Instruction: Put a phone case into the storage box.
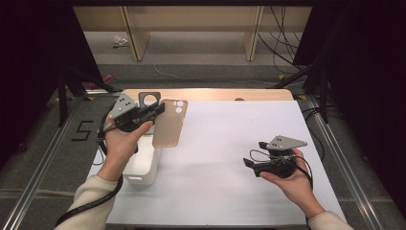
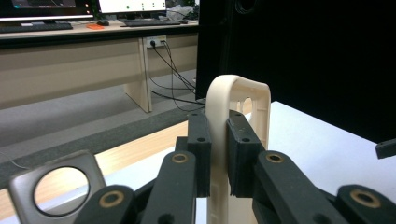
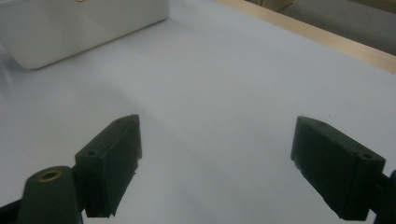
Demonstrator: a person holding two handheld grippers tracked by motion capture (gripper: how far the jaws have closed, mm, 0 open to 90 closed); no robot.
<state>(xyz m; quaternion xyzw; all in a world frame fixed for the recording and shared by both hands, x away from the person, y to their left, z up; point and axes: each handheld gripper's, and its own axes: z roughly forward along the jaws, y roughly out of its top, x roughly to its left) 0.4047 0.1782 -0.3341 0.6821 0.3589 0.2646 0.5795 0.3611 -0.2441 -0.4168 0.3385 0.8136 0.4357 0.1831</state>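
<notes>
White sheeting covers the table [image 1: 230,158], with a white bin [image 1: 143,167] at its left edge. Above that bin, the left gripper [image 1: 160,111] clamps a beige phone case [image 1: 168,123] by its edge, while the right gripper [image 1: 248,163] hovers empty, jaws spread wide.

Grey floor [image 1: 201,72] (cables), wooden desk [image 1: 191,19]
</notes>
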